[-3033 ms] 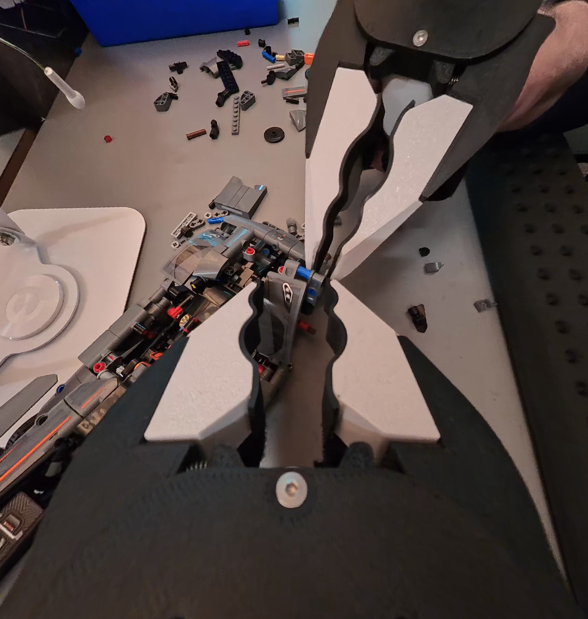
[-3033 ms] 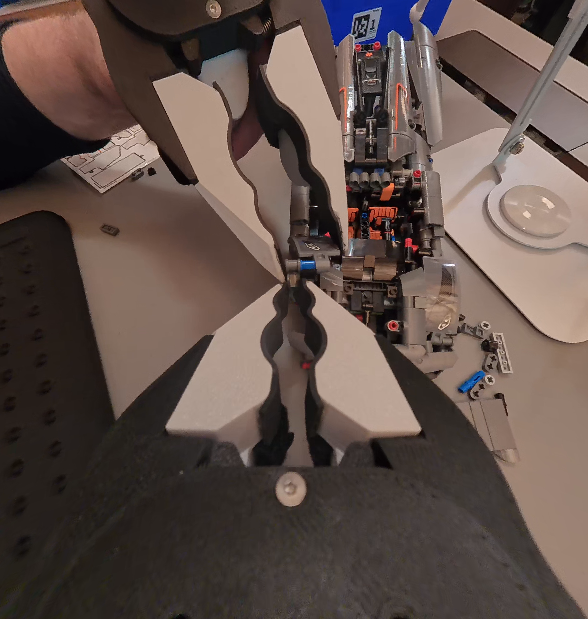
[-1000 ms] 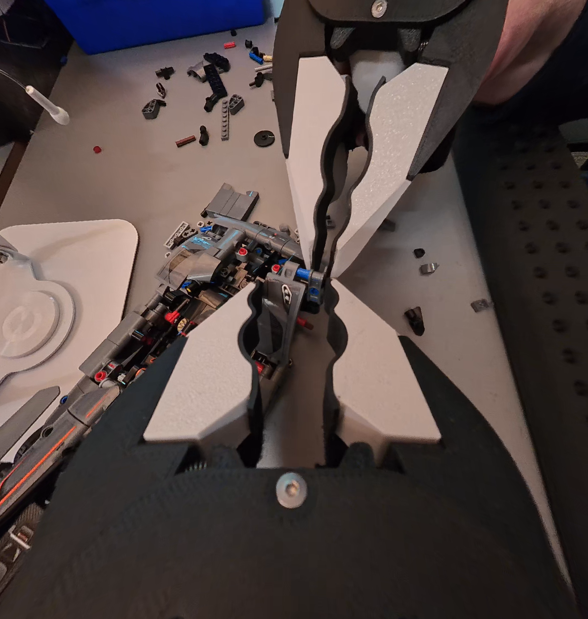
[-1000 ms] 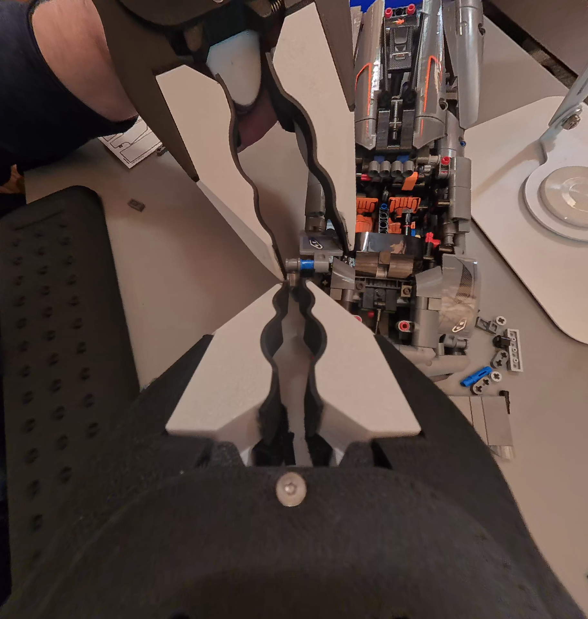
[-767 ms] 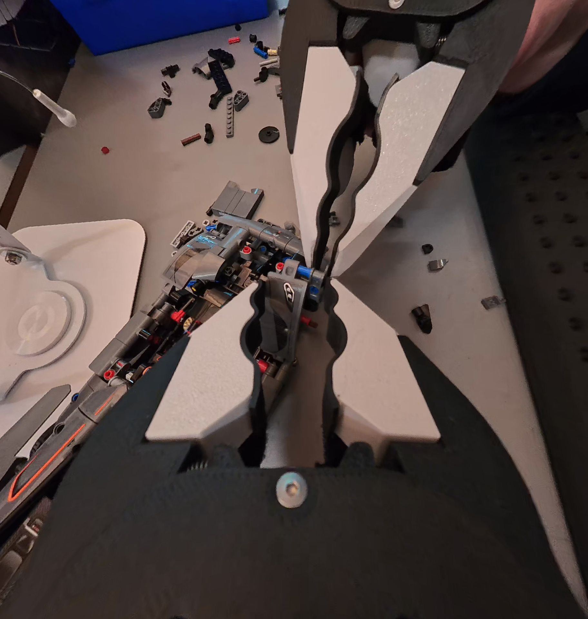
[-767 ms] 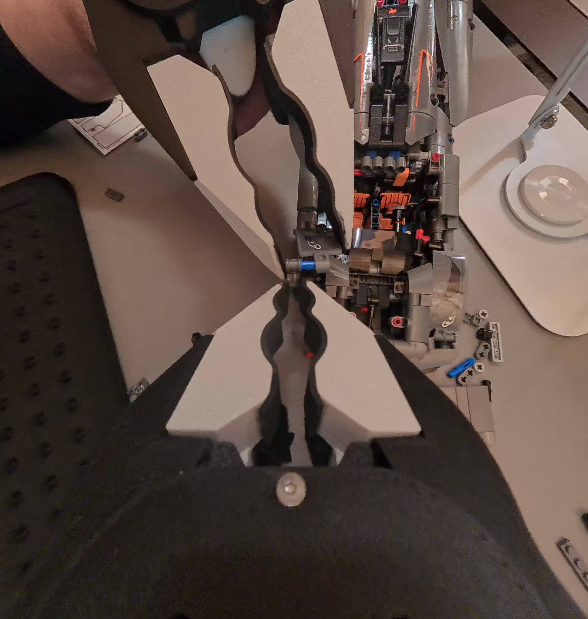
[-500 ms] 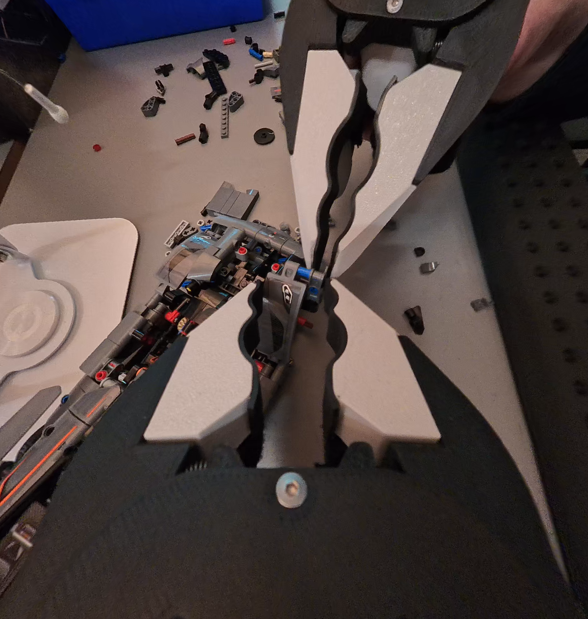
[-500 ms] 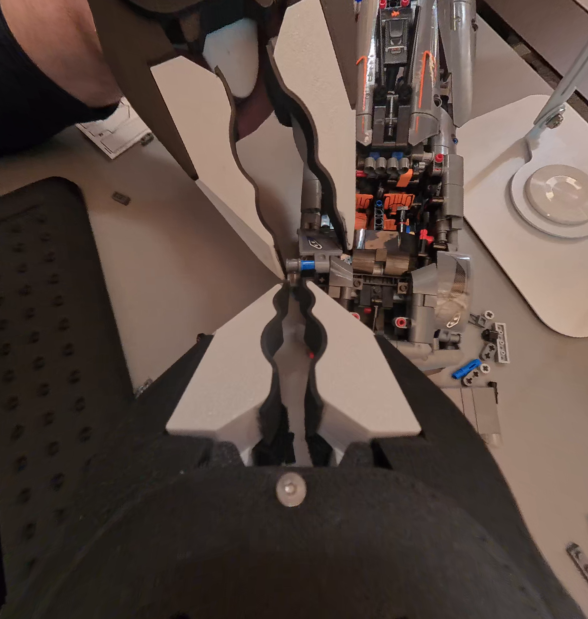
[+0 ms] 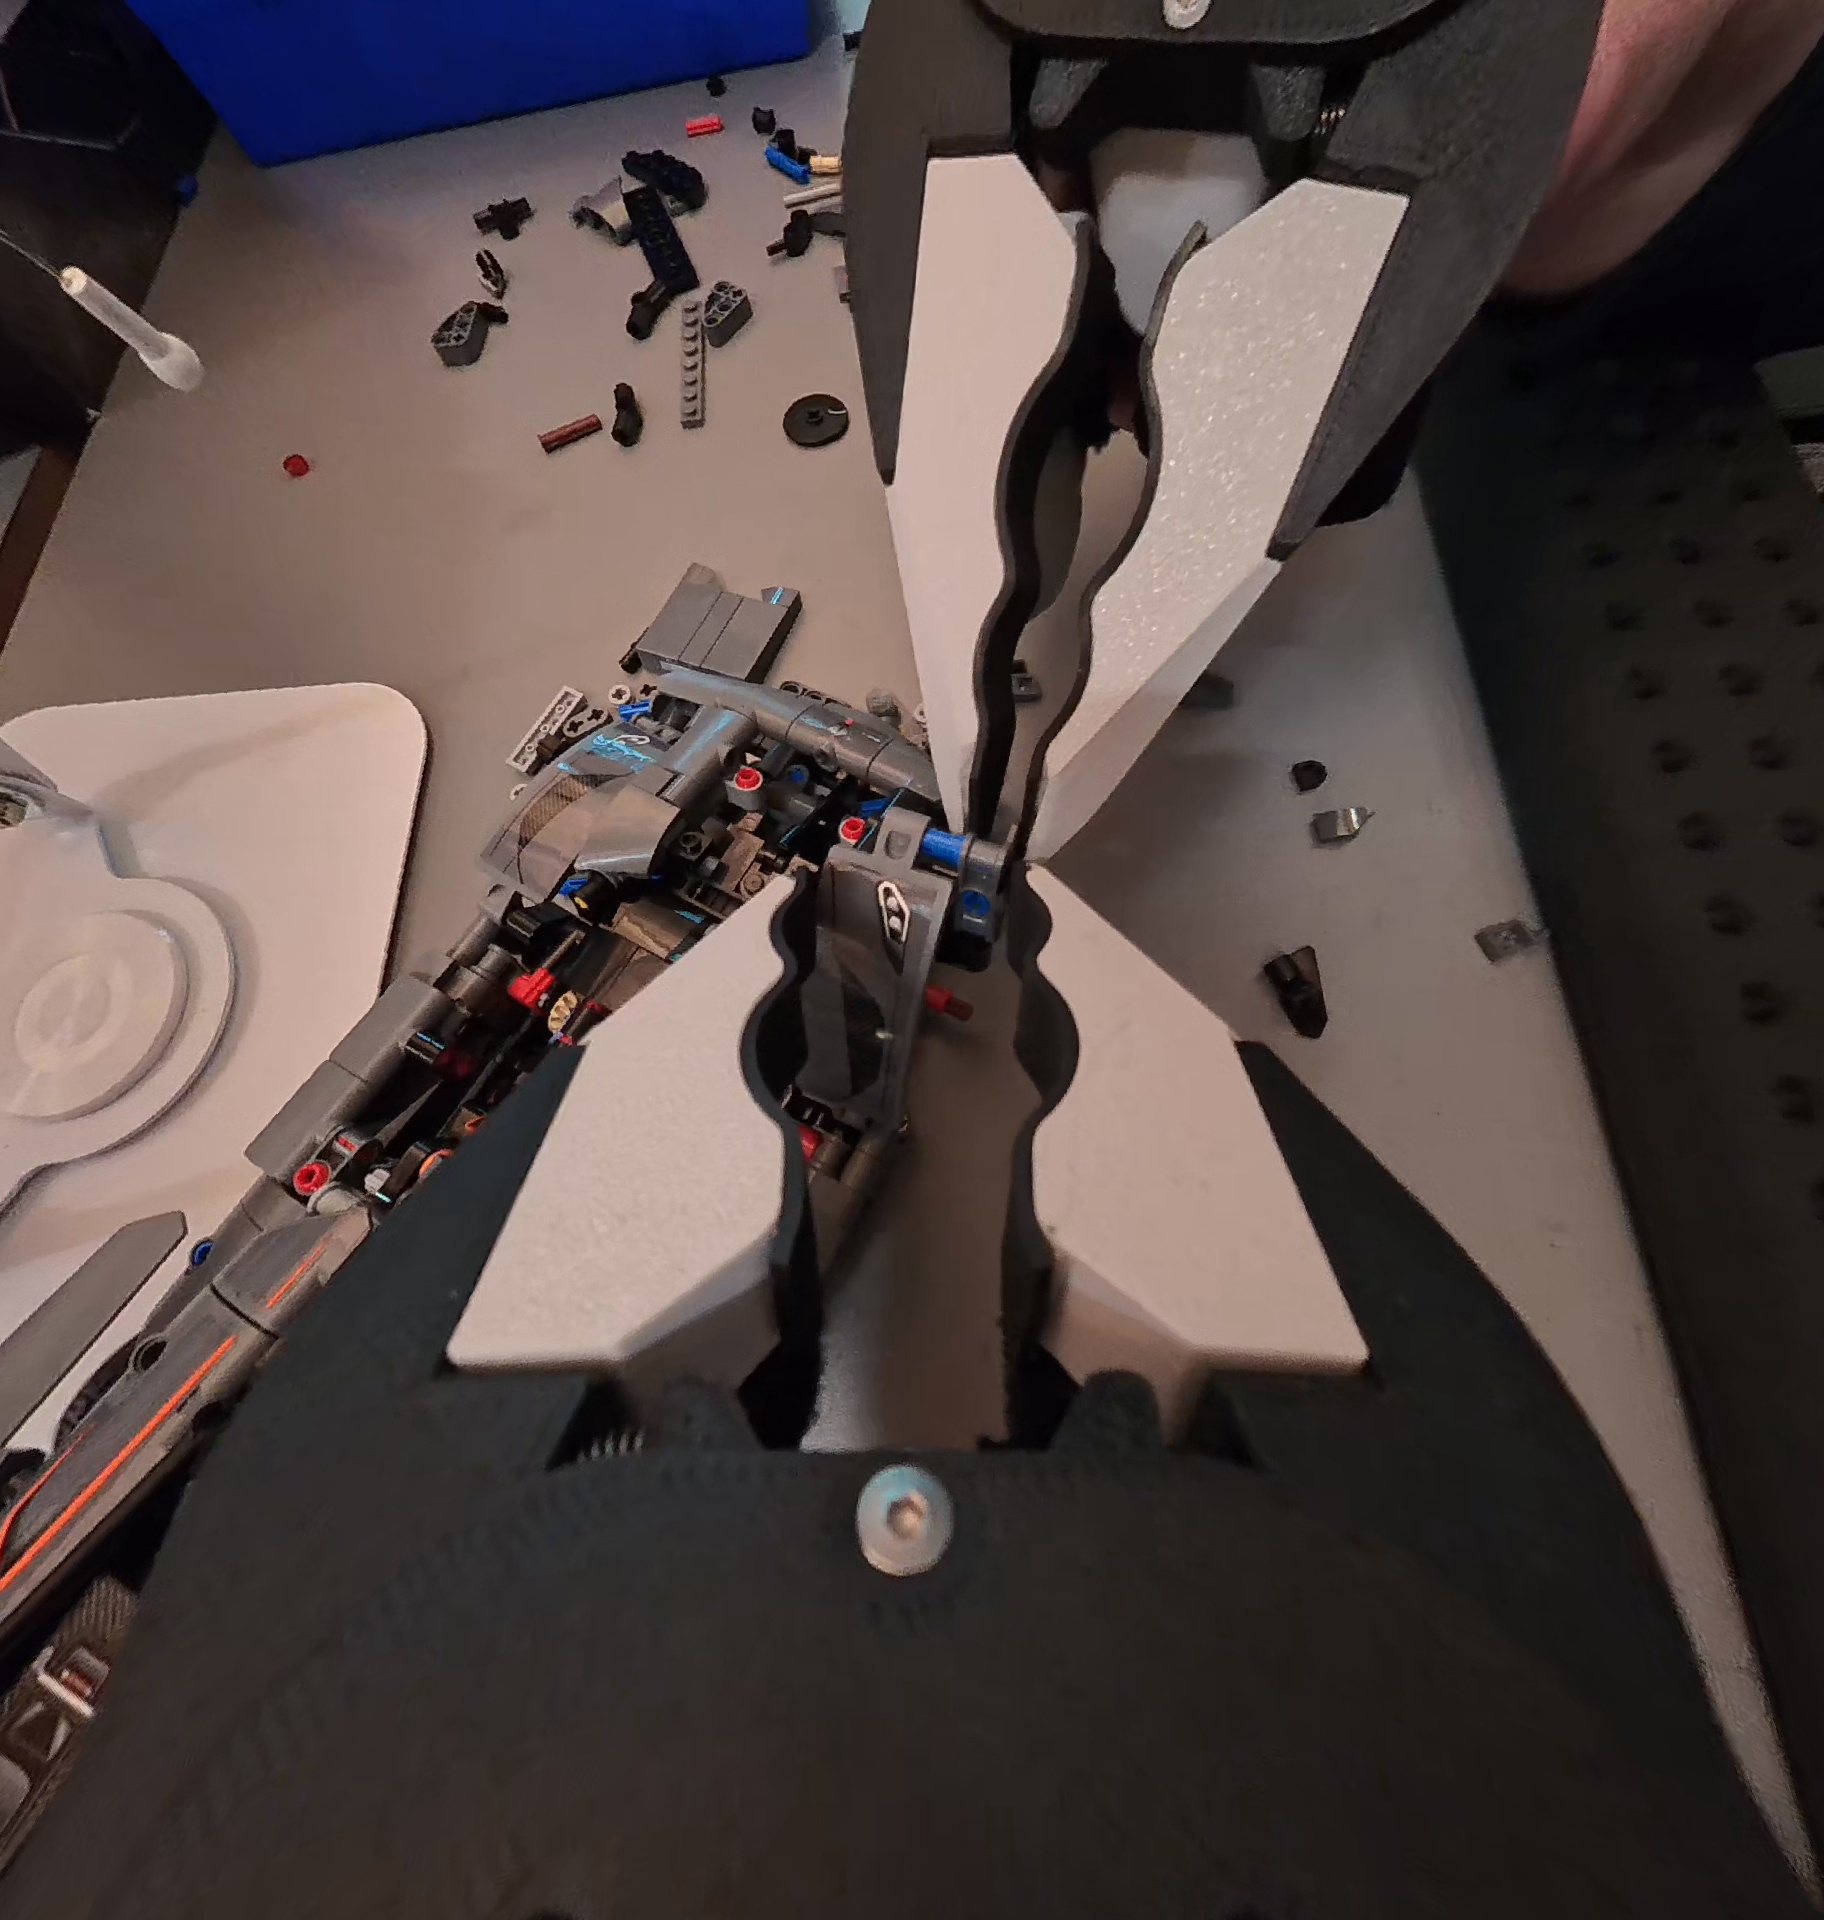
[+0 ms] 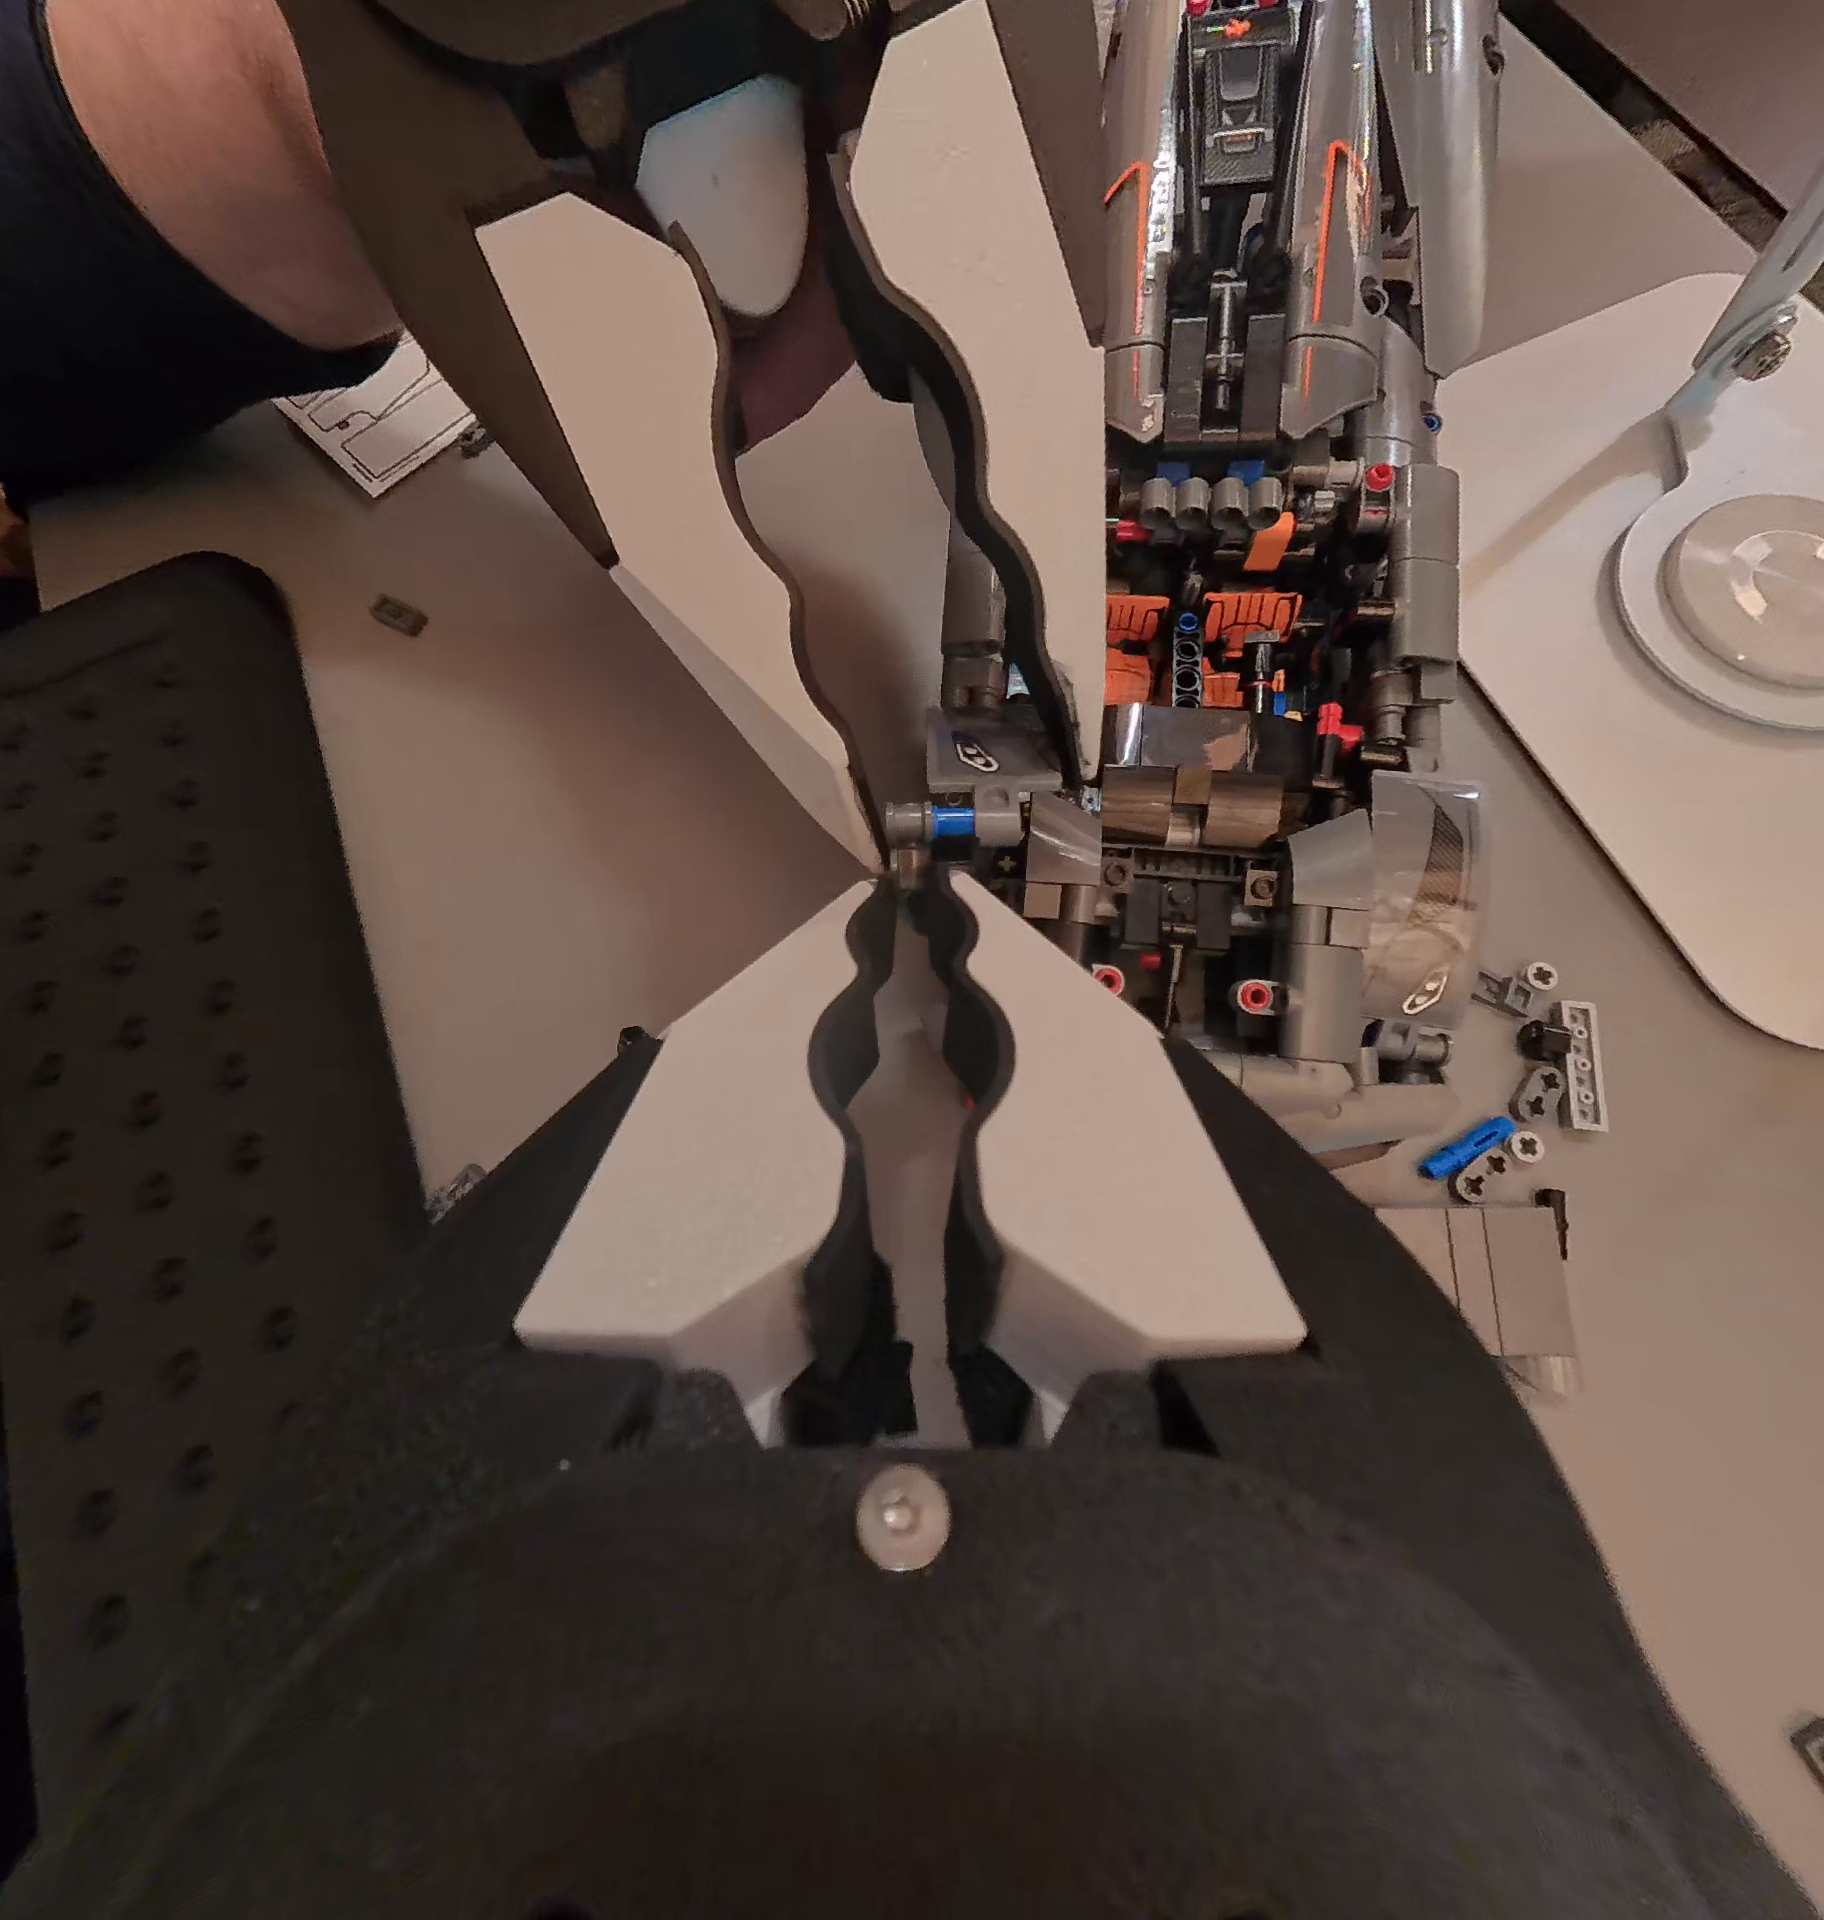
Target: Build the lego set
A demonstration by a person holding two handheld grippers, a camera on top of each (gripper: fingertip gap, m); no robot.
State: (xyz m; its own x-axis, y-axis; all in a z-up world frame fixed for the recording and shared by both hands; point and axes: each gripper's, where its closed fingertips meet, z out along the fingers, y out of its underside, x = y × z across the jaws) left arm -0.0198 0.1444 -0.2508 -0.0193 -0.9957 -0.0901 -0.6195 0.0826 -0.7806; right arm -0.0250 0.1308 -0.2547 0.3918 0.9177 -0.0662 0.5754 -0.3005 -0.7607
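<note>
The lego car [image 10: 1292,727], grey with orange and red details, is lying lengthwise on the grey table [image 9: 388,540], next to a white stand base [image 9: 212,810]. At its near front corner, a grey connector [image 10: 913,826] on a blue pin [image 10: 952,824] is sticking out sideways from the grey fender panel [image 9: 892,909].

The right gripper [image 10: 913,883] is pinching this grey connector, its fingers nearly together with only the piece between the tips. The left gripper [image 9: 903,904] is straddling the front corner of the car: its fingers are standing apart, with the fender panel between them. One left fingertip is lying against the panel; whether the other is touching the model cannot be told. The two grippers are meeting tip to tip at the connector.

Loose lego pieces [image 9: 669,260] are lying scattered at the far end of the table, near a blue bin [image 9: 472,62]. A few small pieces [image 10: 1542,1081] are lying just beside the car's nose. A black perforated mat [image 10: 149,987] is lying alongside.
</note>
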